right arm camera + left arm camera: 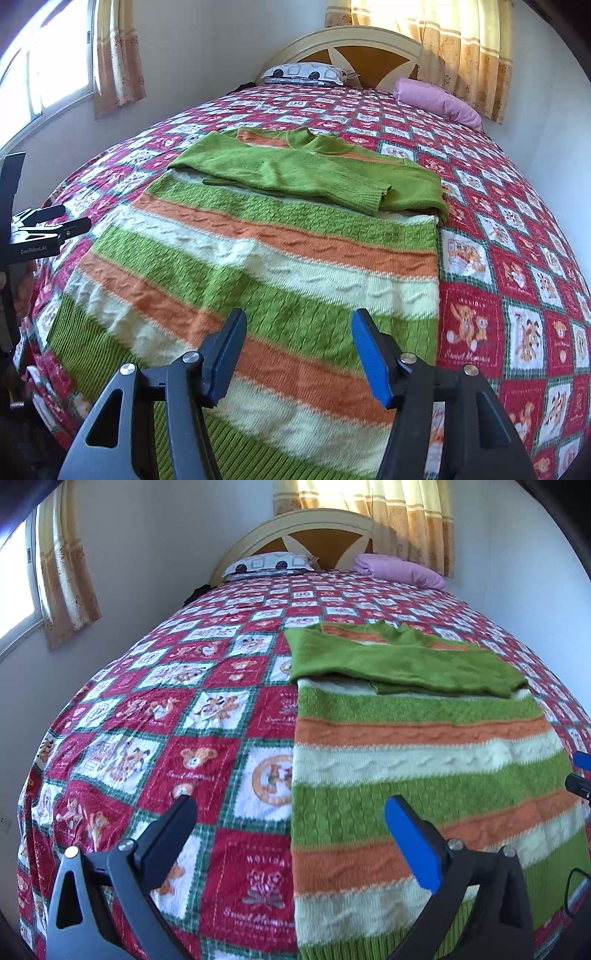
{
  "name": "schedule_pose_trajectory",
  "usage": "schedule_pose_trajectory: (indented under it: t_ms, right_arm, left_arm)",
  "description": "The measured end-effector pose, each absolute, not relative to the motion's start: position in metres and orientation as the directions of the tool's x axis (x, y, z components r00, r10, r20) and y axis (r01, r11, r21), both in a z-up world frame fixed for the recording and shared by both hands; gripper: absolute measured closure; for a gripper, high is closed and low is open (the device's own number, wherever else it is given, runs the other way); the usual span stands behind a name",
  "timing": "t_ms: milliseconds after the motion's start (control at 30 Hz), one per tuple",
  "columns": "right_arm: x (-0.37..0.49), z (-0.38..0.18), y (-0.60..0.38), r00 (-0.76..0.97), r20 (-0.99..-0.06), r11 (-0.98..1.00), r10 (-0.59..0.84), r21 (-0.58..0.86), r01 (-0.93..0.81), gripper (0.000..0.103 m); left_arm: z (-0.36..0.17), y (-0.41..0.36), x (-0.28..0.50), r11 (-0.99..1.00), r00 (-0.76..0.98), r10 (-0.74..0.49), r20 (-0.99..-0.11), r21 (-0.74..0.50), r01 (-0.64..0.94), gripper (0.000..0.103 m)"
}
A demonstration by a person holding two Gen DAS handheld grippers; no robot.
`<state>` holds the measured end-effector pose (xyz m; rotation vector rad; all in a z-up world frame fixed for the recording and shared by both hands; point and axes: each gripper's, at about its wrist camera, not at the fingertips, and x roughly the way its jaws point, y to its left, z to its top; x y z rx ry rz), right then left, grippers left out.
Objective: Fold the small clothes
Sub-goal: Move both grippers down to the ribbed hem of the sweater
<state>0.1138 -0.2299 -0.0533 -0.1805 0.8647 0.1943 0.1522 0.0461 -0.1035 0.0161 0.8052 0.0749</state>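
Observation:
A striped sweater in green, orange and cream lies flat on the bed, hem toward me, with both green sleeves folded across its chest. It also shows in the right wrist view, sleeves crossed on top. My left gripper is open and empty, above the sweater's left edge near the hem. My right gripper is open and empty, above the lower middle of the sweater. The left gripper shows at the left edge of the right wrist view.
The bed carries a red, white and green patchwork cover. A patterned pillow and a pink pillow lie by the headboard. Walls and curtained windows surround the bed.

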Motion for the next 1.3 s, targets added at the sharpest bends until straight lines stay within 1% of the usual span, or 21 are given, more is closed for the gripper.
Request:
schedule_pose_trajectory:
  t_ms: [400, 633, 733, 800, 833, 900, 933, 1000, 1067, 1100, 1167, 1267, 1300]
  right_arm:
    - [0.083, -0.057, -0.234, 0.618, -0.781, 0.967, 0.084, -0.086, -0.24, 0.043]
    - [0.056, -0.069, -0.243, 0.591, -0.803, 0.97, 0.075, -0.079, -0.23, 0.043]
    - [0.047, -0.073, -0.248, 0.58, -0.811, 0.973, 0.075, -0.067, -0.22, 0.043]
    - [0.042, -0.075, -0.251, 0.575, -0.815, 0.976, 0.076, -0.058, -0.211, 0.043]
    - [0.038, -0.076, -0.253, 0.572, -0.816, 0.977, 0.078, -0.051, -0.205, 0.043]
    - [0.033, -0.077, -0.257, 0.569, -0.819, 0.98, 0.078, -0.041, -0.193, 0.043]
    - [0.03, -0.077, -0.259, 0.567, -0.82, 0.981, 0.079, -0.036, -0.188, 0.043]
    - [0.023, -0.078, -0.265, 0.564, -0.822, 0.984, 0.077, -0.028, -0.174, 0.043]
    - [0.016, -0.079, -0.271, 0.564, -0.822, 0.987, 0.077, -0.018, -0.161, 0.043]
    - [0.013, -0.08, -0.273, 0.564, -0.822, 0.988, 0.076, -0.015, -0.154, 0.043]
    - [0.009, -0.082, -0.28, 0.563, -0.824, 0.991, 0.071, -0.007, -0.135, 0.043]
    - [0.008, -0.086, -0.288, 0.56, -0.827, 0.994, 0.055, -0.008, -0.11, 0.043]
    - [0.008, -0.088, -0.29, 0.558, -0.828, 0.995, 0.058, 0.0, -0.104, 0.043]
  left_arm:
    - [-0.109, 0.041, 0.117, 0.999, 0.673, 0.046, -0.738, 0.051, -0.013, 0.0]
    - [-0.116, 0.05, 0.088, 1.0, 0.648, 0.029, -0.761, 0.03, -0.009, 0.0]
    - [-0.122, 0.049, 0.079, 1.0, 0.626, -0.003, -0.78, 0.001, 0.005, 0.003]
    - [-0.126, 0.049, 0.074, 0.999, 0.607, -0.045, -0.793, -0.042, 0.02, 0.012]
    - [-0.128, 0.049, 0.072, 0.998, 0.601, -0.056, -0.797, -0.056, 0.019, 0.013]
    - [-0.133, 0.053, 0.068, 0.994, 0.582, -0.096, -0.807, -0.106, 0.016, 0.025]
    - [-0.138, 0.054, 0.066, 0.99, 0.56, -0.128, -0.819, -0.143, 0.018, 0.028]
    - [-0.144, 0.054, 0.063, 0.983, 0.532, -0.162, -0.831, -0.181, 0.017, 0.039]
    - [-0.151, 0.055, 0.061, 0.975, 0.512, -0.196, -0.837, -0.222, 0.011, 0.044]
    - [-0.153, 0.056, 0.062, 0.973, 0.505, -0.203, -0.839, -0.232, 0.004, 0.047]
    - [-0.156, 0.055, 0.061, 0.968, 0.499, -0.218, -0.839, -0.251, 0.001, 0.052]
    - [-0.156, 0.053, 0.06, 0.967, 0.512, -0.221, -0.83, -0.257, 0.001, 0.052]
    - [-0.156, 0.054, 0.06, 0.967, 0.514, -0.218, -0.83, -0.255, -0.002, 0.057]
